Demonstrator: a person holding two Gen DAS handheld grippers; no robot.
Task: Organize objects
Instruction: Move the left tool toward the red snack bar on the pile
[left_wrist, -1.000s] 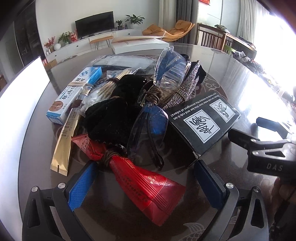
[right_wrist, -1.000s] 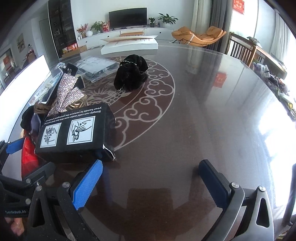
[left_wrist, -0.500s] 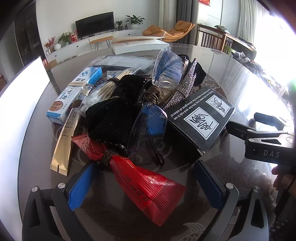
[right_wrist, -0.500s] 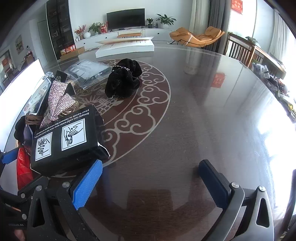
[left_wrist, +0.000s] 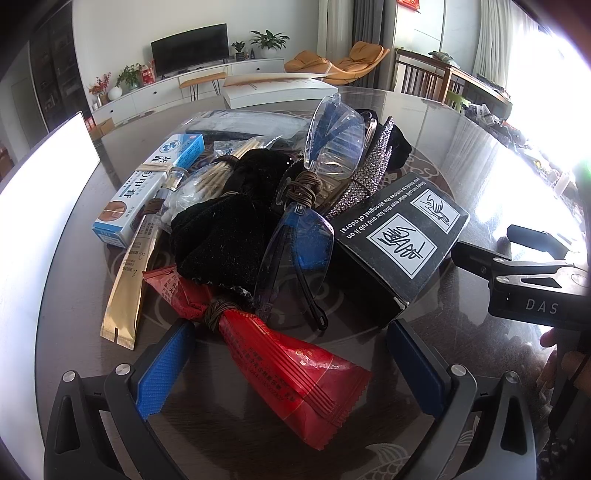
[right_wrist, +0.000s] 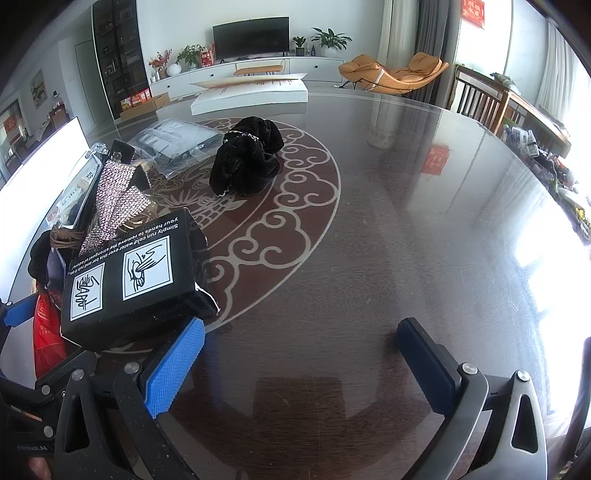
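Black box (right_wrist: 125, 273) just ahead-left of right gripper (right_wrist: 301, 363) — long axis across its reach; left gripper (left_wrist: 291, 363) straddles red packet (left_wrist: 280, 354). Both spread, empty.

The left claw (left_wrist: 291, 360) is built of black plastic arms faced with ribbed blue pads (left_wrist: 164, 369), and silver screws are set behind each pad. The right claw (right_wrist: 299, 360) is made alike; white letters "DAS" are printed on its black body beside a metal plate.
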